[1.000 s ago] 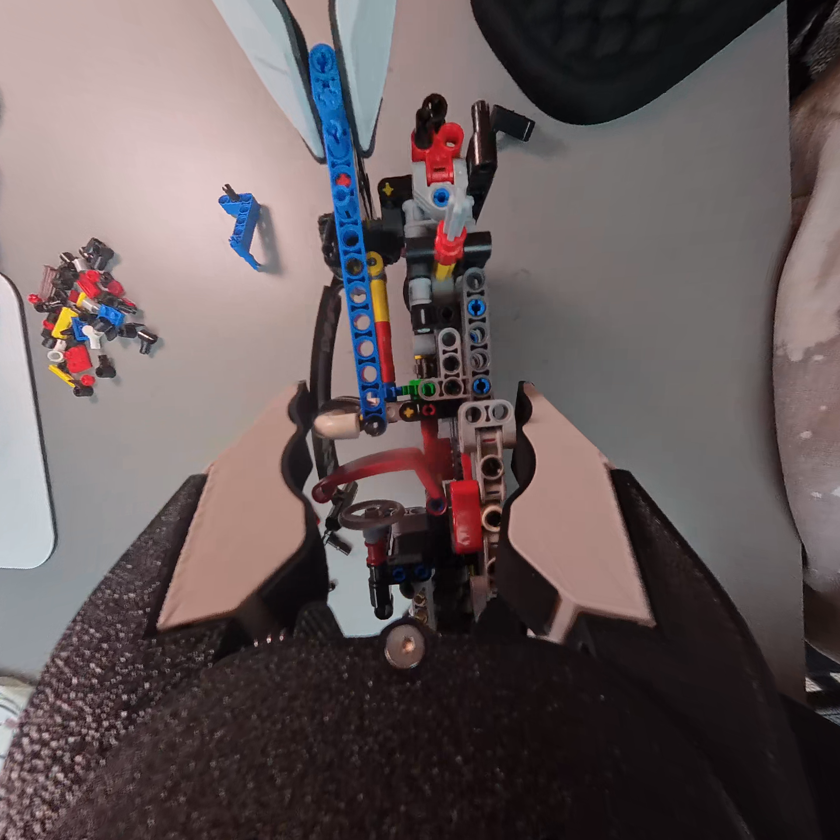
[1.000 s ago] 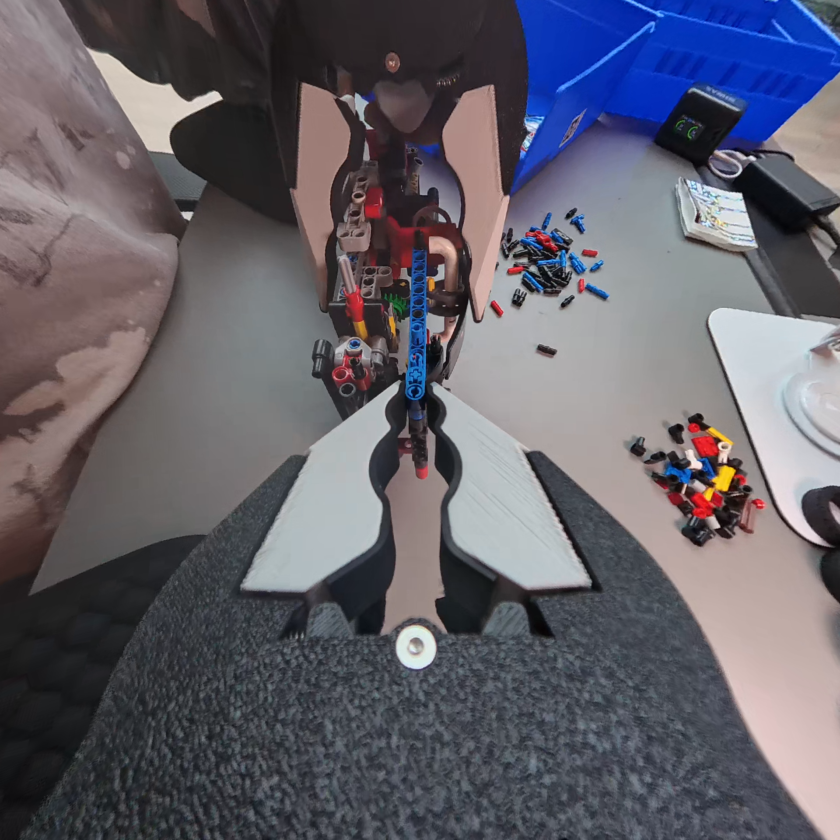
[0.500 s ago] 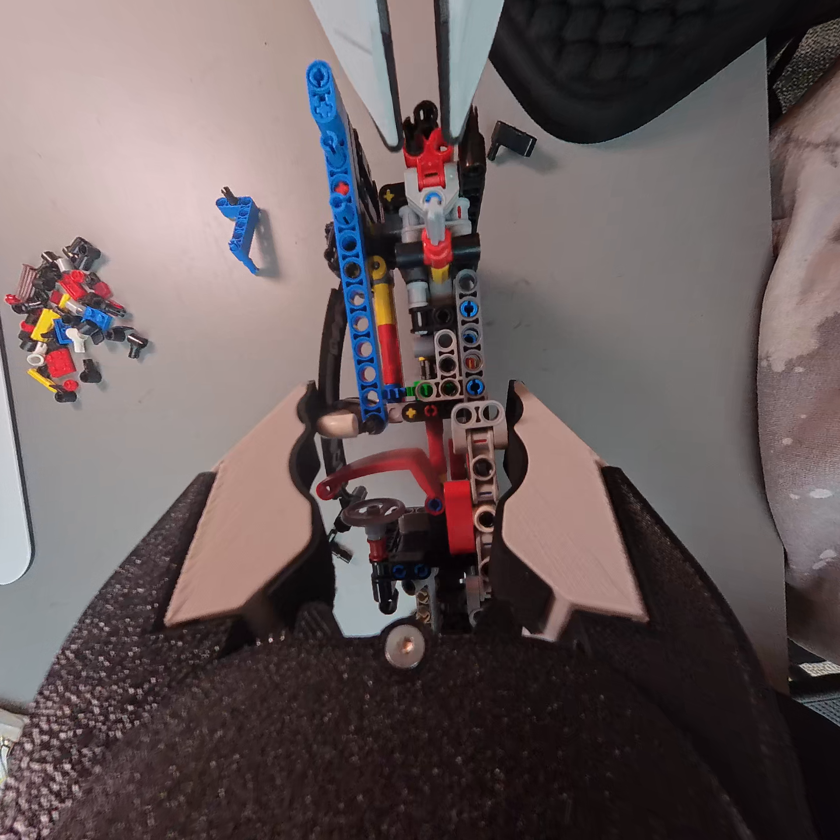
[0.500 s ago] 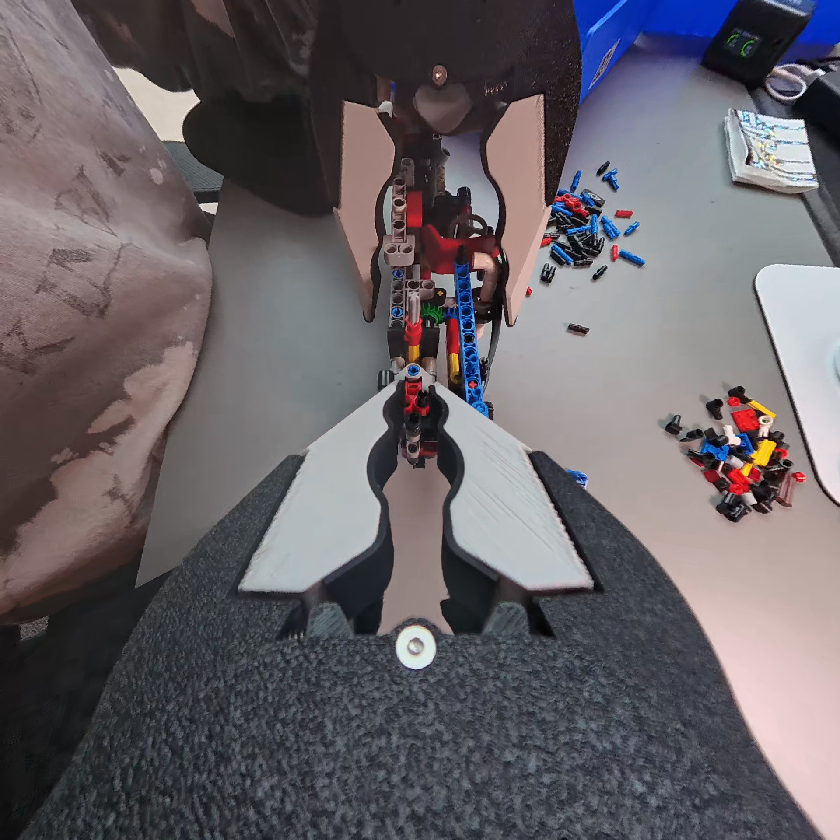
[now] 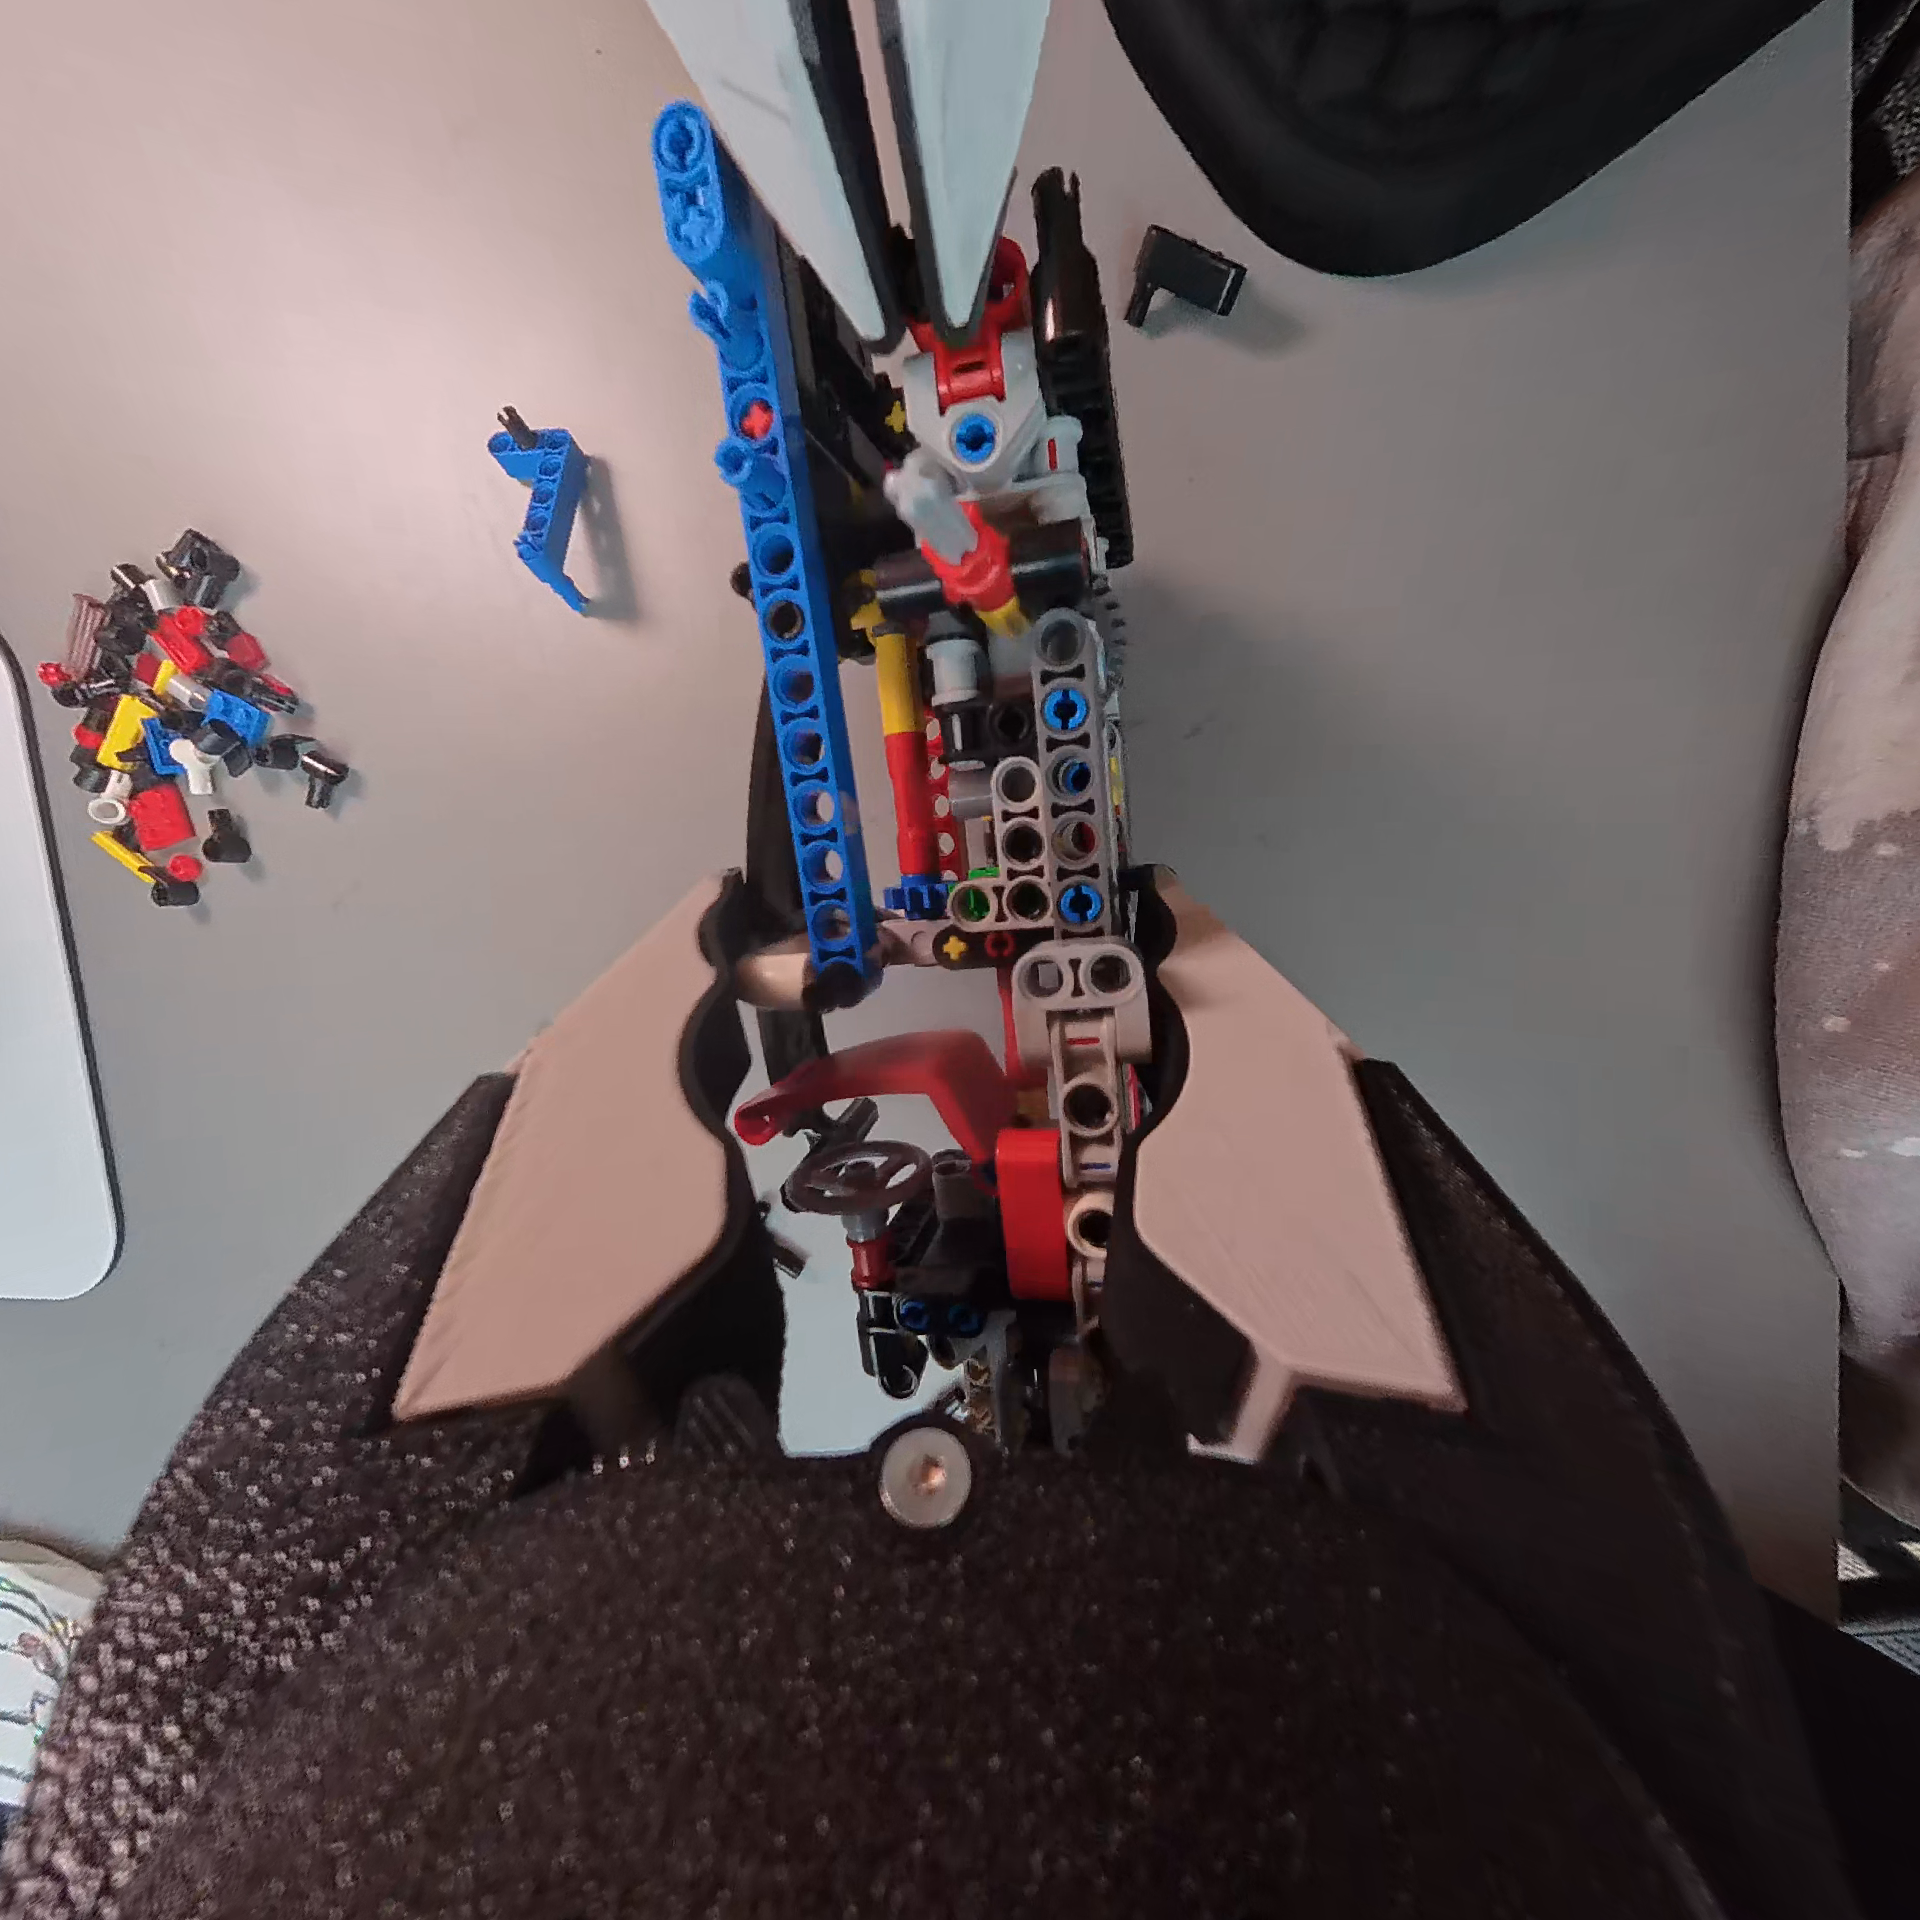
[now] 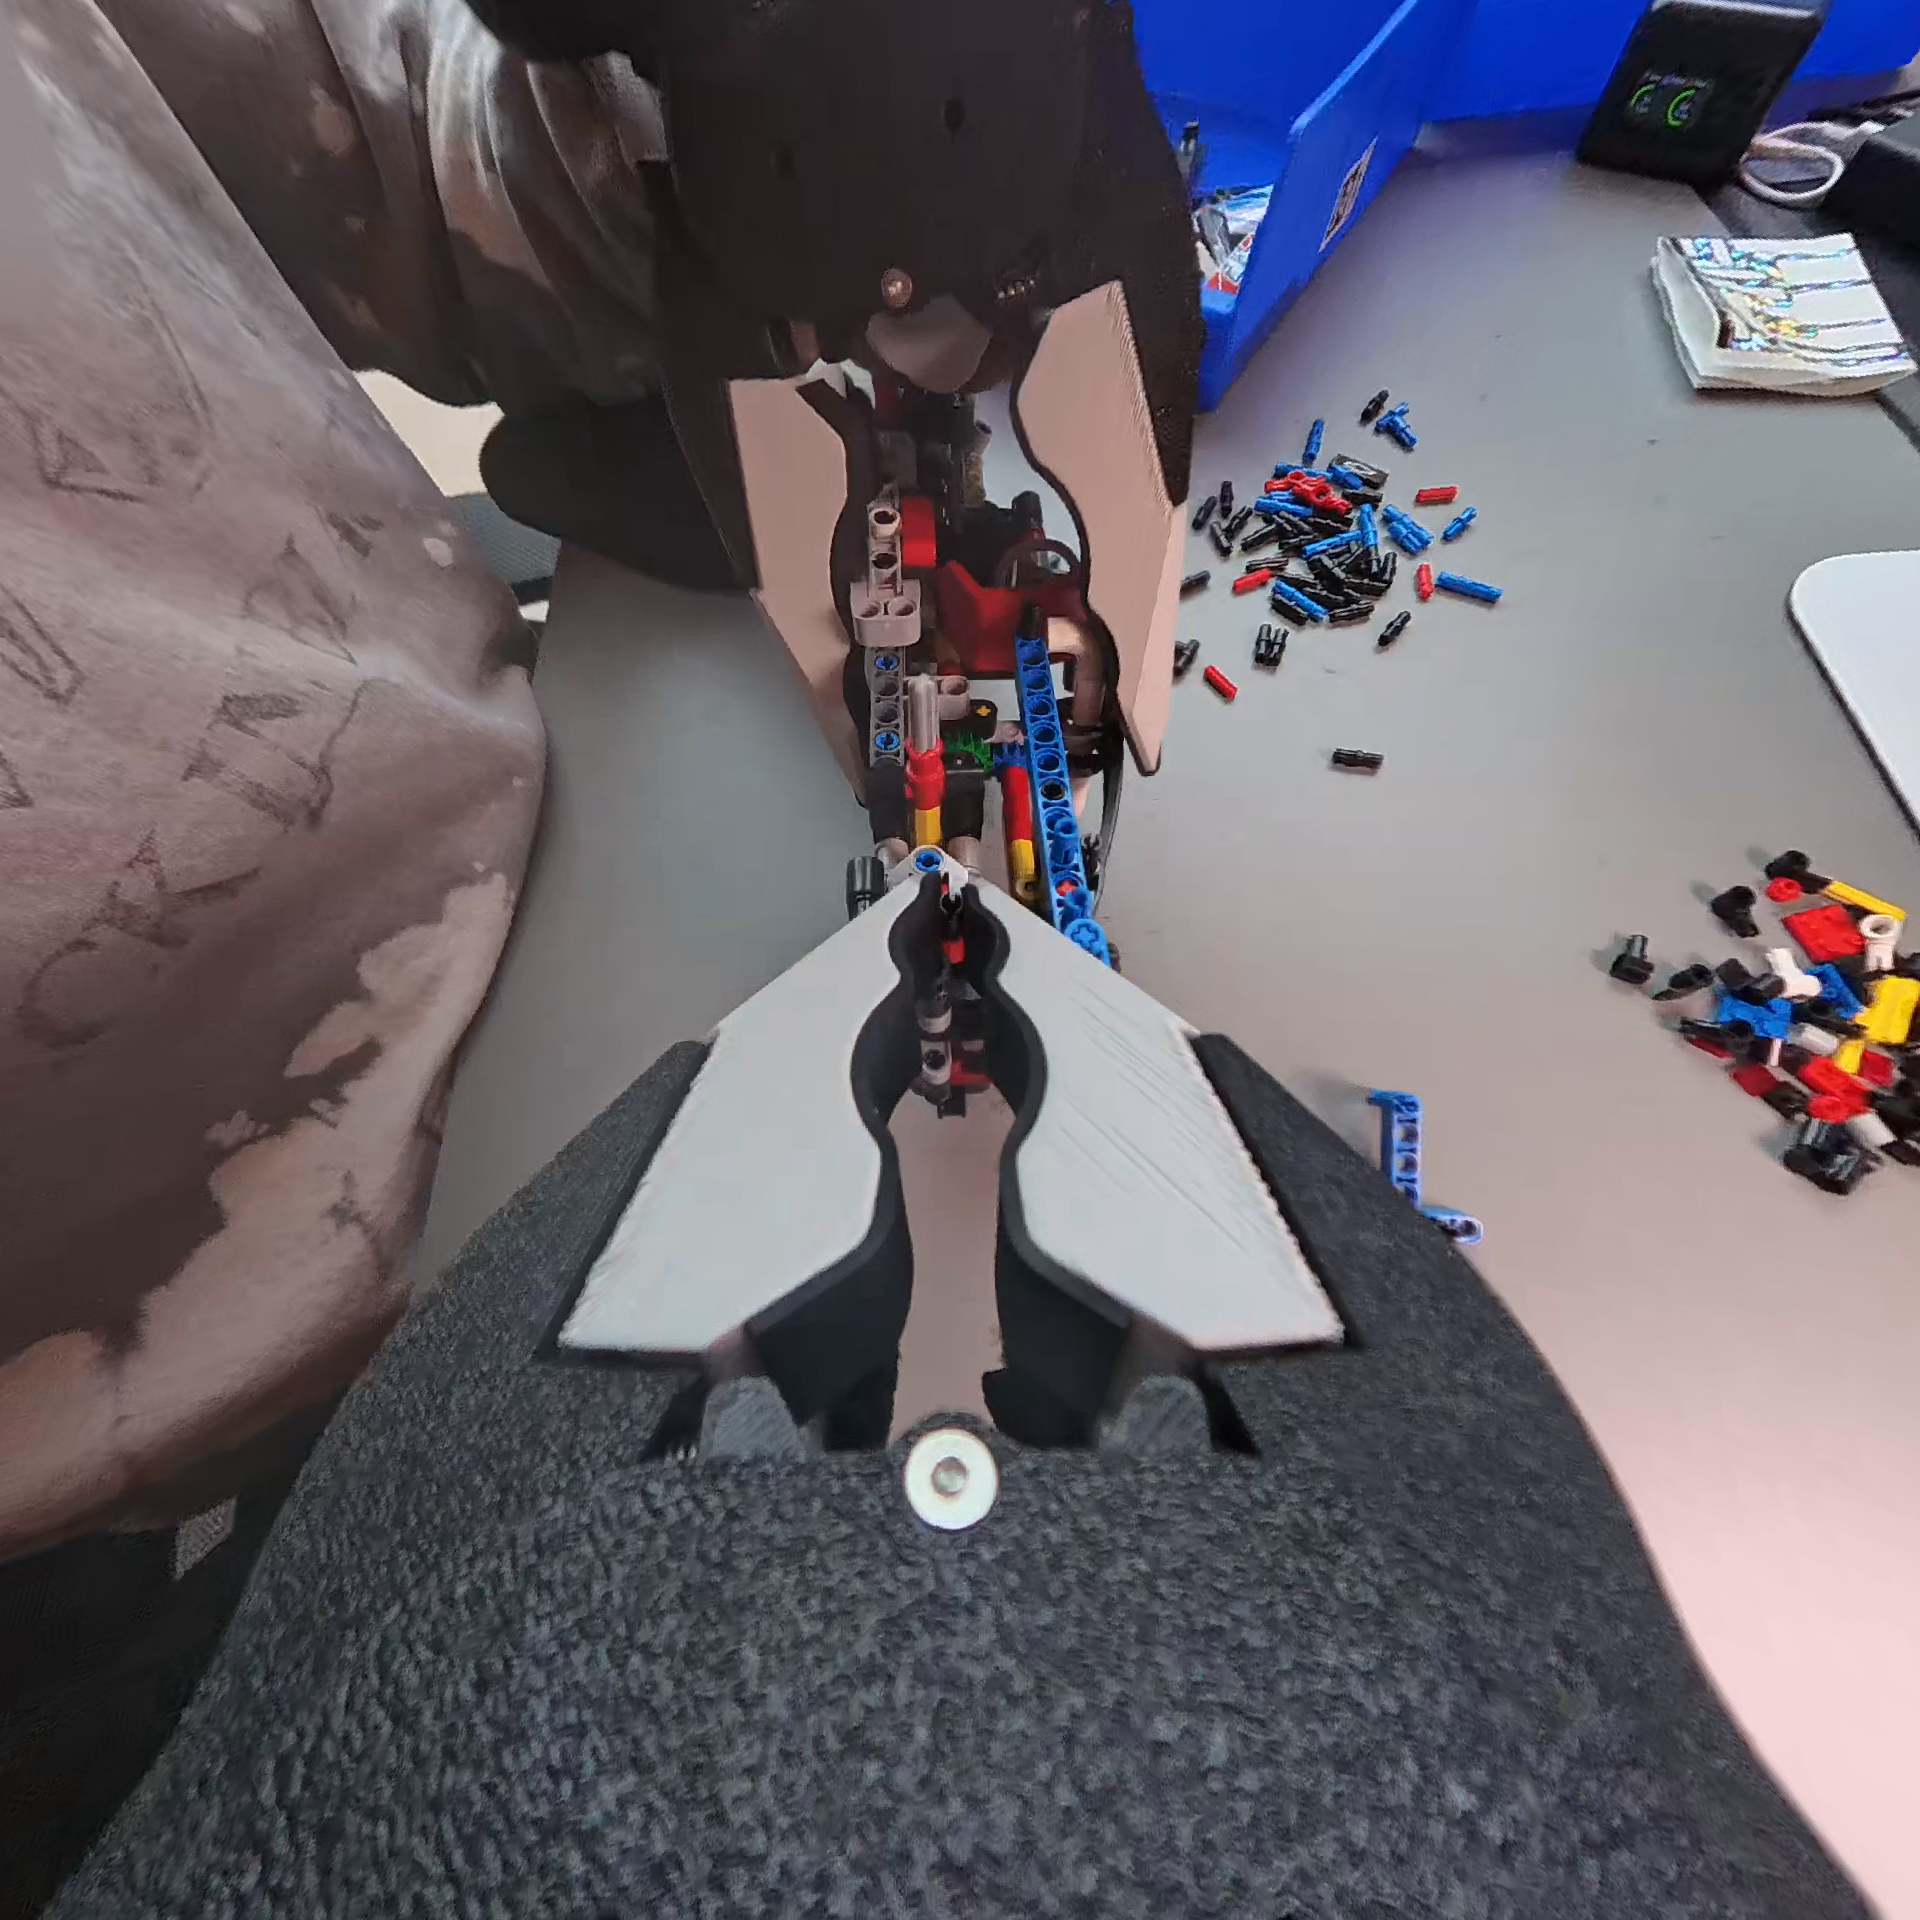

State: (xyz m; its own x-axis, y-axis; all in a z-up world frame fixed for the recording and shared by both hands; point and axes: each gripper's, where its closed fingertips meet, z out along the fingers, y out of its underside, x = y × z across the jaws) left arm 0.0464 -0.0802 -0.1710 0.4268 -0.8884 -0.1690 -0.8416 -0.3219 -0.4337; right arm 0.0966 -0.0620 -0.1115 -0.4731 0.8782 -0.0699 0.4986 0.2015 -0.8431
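Observation:
A toy-brick vehicle model (image 5: 1023, 790) of grey, red, black and yellow parts sits between my left gripper's tan fingers (image 5: 1288, 1174). My left gripper (image 5: 940, 904) is shut on its body. A long blue beam (image 5: 790, 623) runs along the model's left side and juts past its far end. My right gripper (image 6: 945, 894), with white fingers (image 6: 1122, 1122), is shut on the red and grey piece at the model's far end (image 5: 977, 364). In the right wrist view the model (image 6: 925, 665) and blue beam (image 6: 1049, 769) lie between both grippers, with the left gripper (image 6: 1003, 764) beyond.
On the grey table lie a small blue bent beam (image 5: 545, 509), a mixed pile of pieces (image 6: 1818, 1029), a pile of blue and black pins (image 6: 1330, 540) and a black L-piece (image 5: 1184, 281). A blue bin (image 6: 1340, 135), a white pad (image 6: 1870, 644) and a person's clothing (image 6: 208, 727) border the space. The tips of one gripper are about 8 centimeters away from the tips of the other. My right gripper's tips are some 12 centimeters from the black L-piece (image 5: 1184, 281).
My right gripper let go of the blue beam's end, moved across to the model's red and grey end piece and shut on it. The left gripper kept its hold.

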